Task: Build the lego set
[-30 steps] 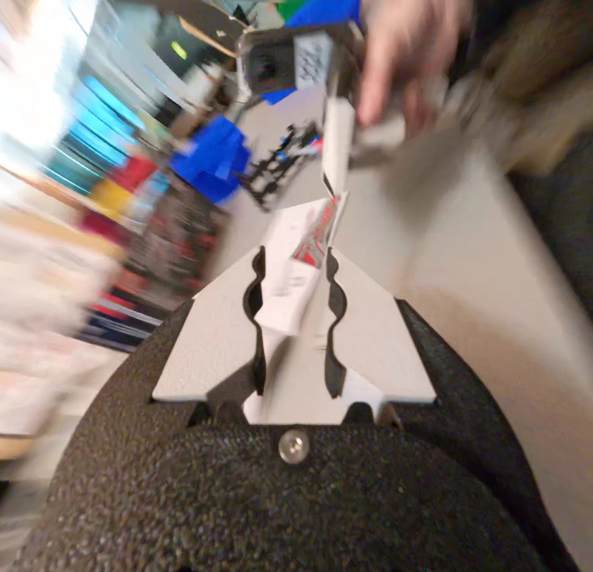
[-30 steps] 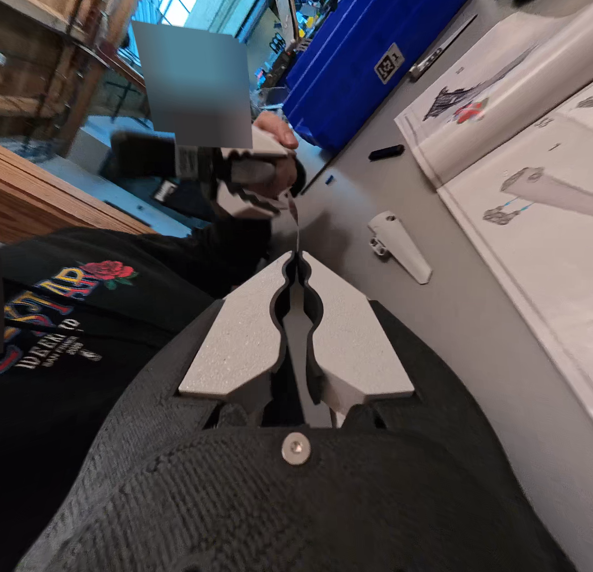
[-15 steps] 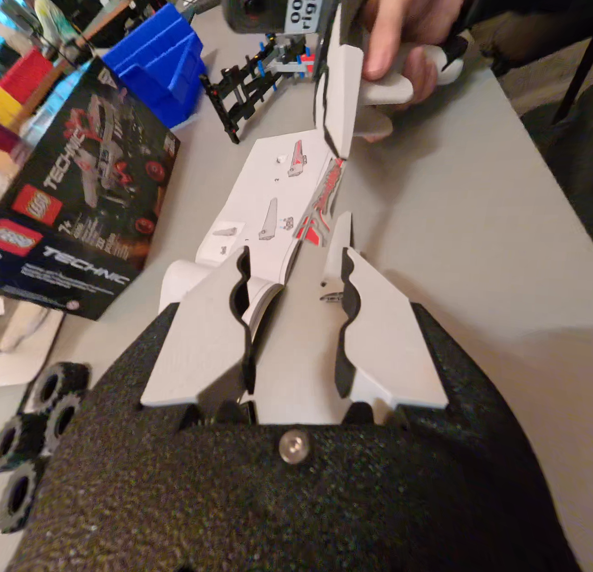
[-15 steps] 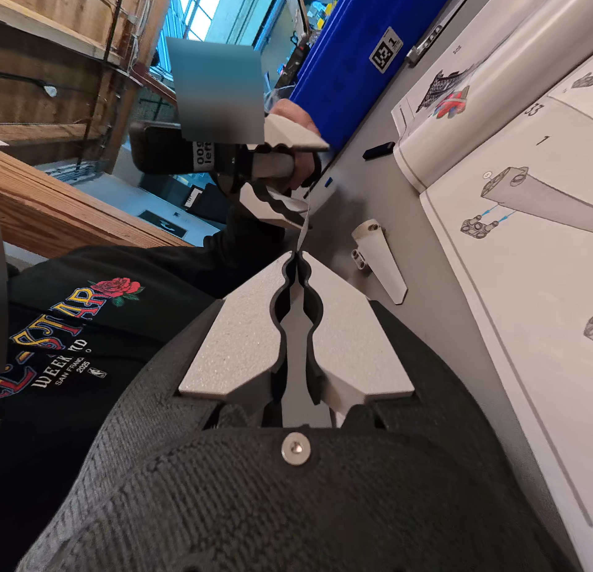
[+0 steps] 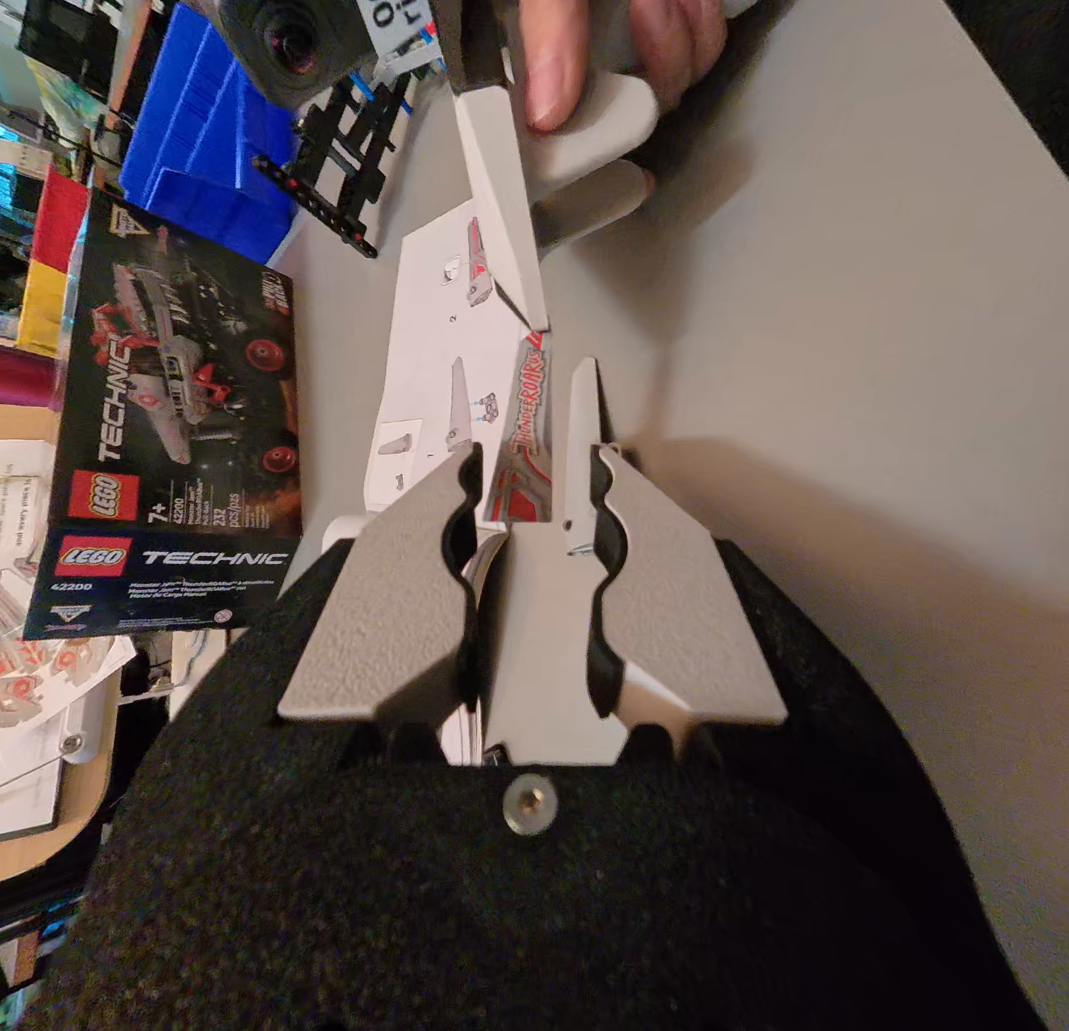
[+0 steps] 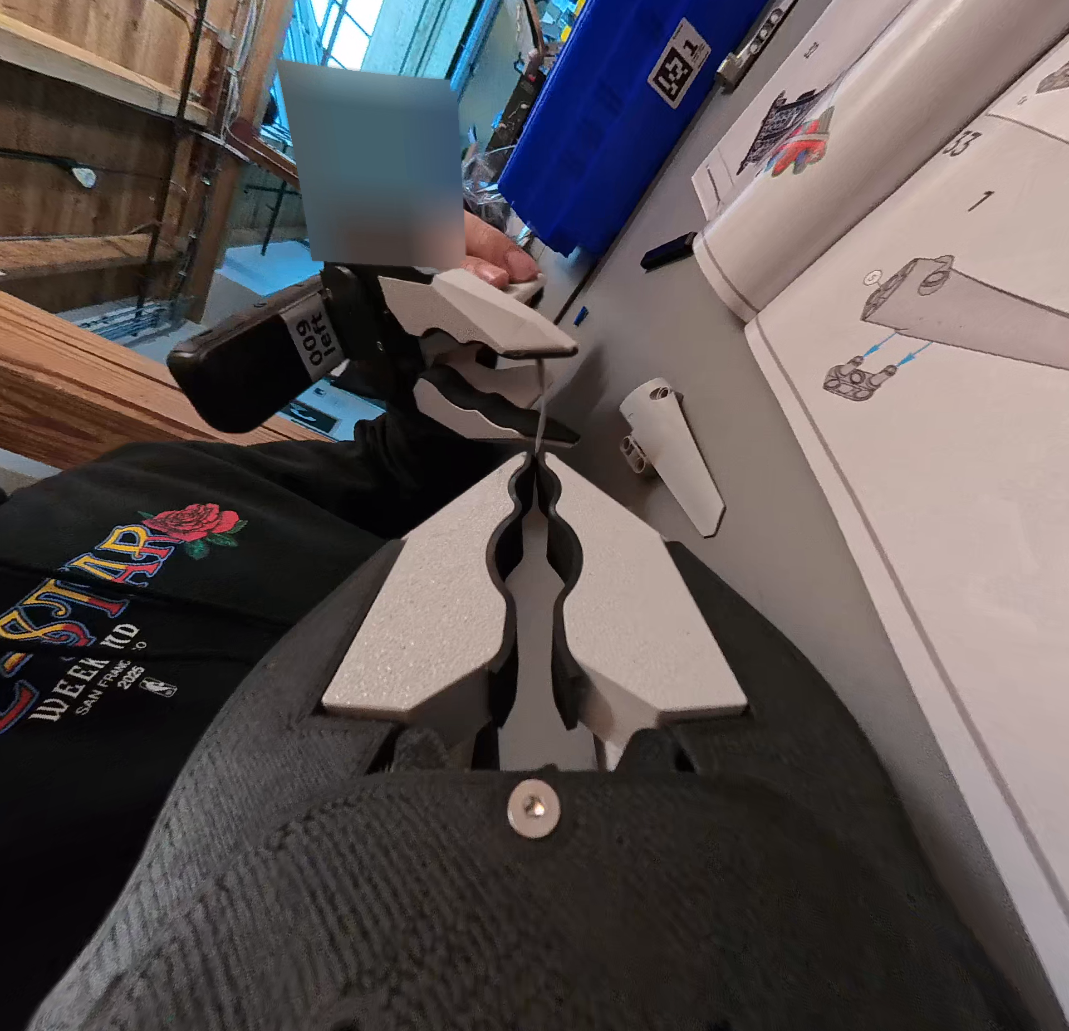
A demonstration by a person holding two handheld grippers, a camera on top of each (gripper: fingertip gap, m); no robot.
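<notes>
My right gripper (image 6: pixel 533 459) is shut on one end of a long red and silver sticker (image 5: pixel 529 424), which shows edge-on as a thin strip (image 6: pixel 541 407) in the right wrist view. My left gripper (image 5: pixel 535 456) is open, and the sticker's free end hangs between its fingers (image 5: pixel 405 569) without being pinched. The right gripper (image 5: pixel 535 323) points down at it in the left wrist view. A white tapered panel (image 5: pixel 581 424) lies on the grey table (image 5: pixel 810 366) just right of the sticker; it also shows in the right wrist view (image 6: pixel 671 453).
An open instruction booklet (image 5: pixel 439 366) lies under the sticker and also shows in the right wrist view (image 6: pixel 925 453). A black set box (image 5: pixel 168 424), a blue bin (image 5: pixel 202 152) and a black beam frame (image 5: pixel 341 164) stand to the left. The left gripper (image 6: pixel 503 390) is close ahead. Less than 4 cm separates the two grippers' tips.
The left gripper has swung down and closed in on the right gripper, so the sticker's free end now lies between its open fingers. The right gripper stays shut on the sticker.
</notes>
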